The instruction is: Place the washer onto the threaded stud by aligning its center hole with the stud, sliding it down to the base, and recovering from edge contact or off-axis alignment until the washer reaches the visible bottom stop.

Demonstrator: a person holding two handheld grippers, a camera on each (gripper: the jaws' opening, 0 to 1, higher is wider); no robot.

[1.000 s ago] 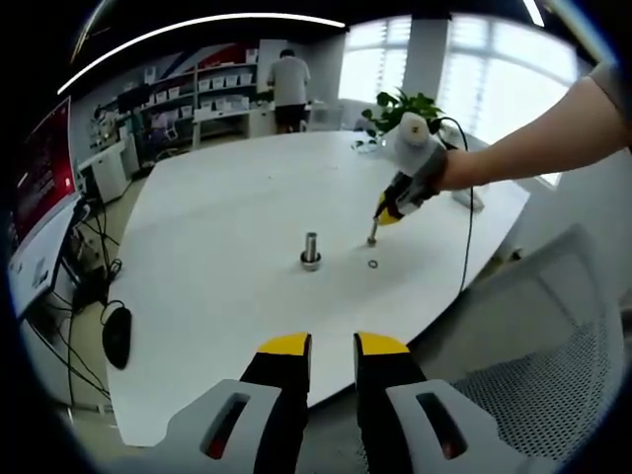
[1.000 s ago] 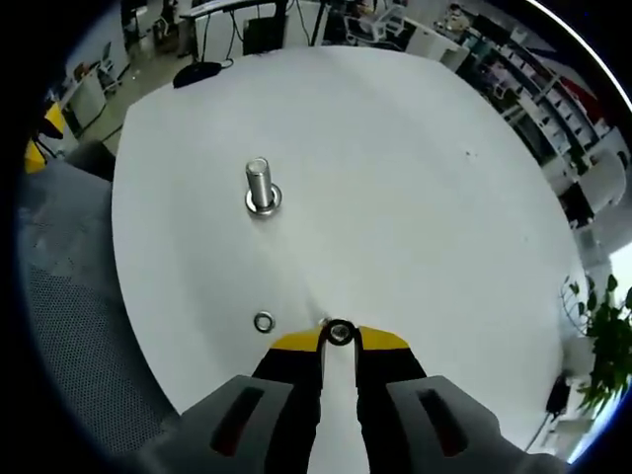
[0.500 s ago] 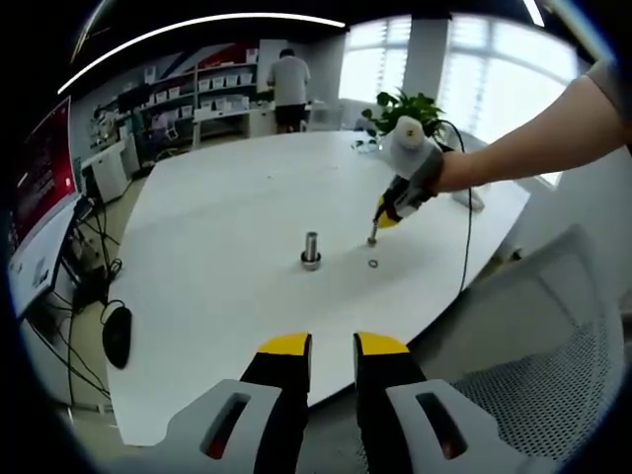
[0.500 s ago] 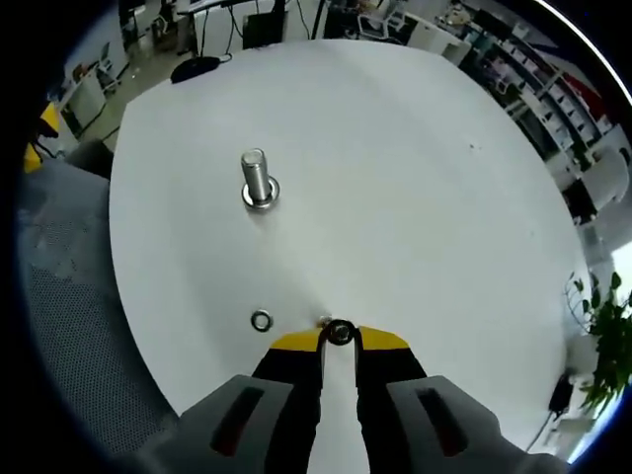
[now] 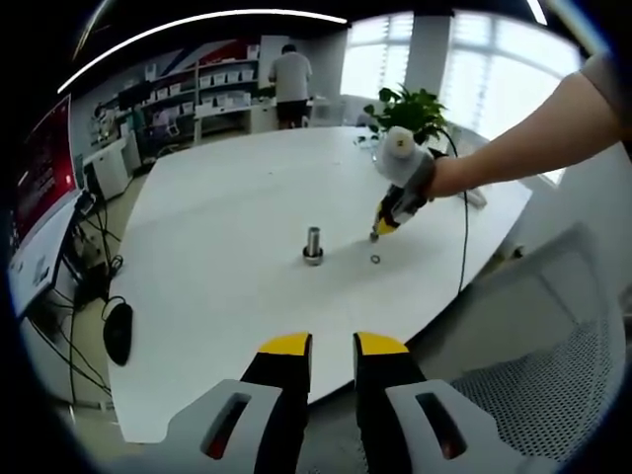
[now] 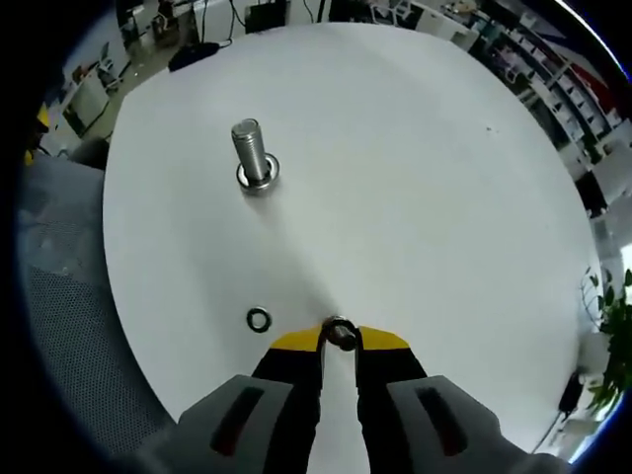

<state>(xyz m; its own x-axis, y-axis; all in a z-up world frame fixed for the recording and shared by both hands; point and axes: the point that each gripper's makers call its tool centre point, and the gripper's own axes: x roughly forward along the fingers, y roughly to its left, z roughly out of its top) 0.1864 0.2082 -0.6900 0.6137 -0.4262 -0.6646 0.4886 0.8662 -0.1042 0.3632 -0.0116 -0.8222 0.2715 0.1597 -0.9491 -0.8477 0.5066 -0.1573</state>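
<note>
The right gripper (image 6: 339, 341) has its yellow-tipped jaws pinched on a washer (image 6: 339, 333), held at the very tips above the white table (image 6: 415, 188). In the left gripper view that same gripper (image 5: 379, 231) hangs just beside the threaded stud (image 5: 313, 245), lifted clear of the tabletop as far as I can judge. So the pick looks done — this reads as the carry toward the stud.

The stud (image 6: 252, 156) stands upright on its base, well apart from the held washer in the right gripper view. The next move calls for bringing the washer over the stud's top, levelling it so the hole sits on axis, then lowering it down the threads to the base.

The left gripper (image 5: 331, 346) waits at the near edge of the table, jaws slightly parted, holding nothing.

The count — one stud, two washers: one in the jaws, and a spare washer (image 6: 259, 319) lying flat on the table just beside the right gripper. Two grippers.
</note>
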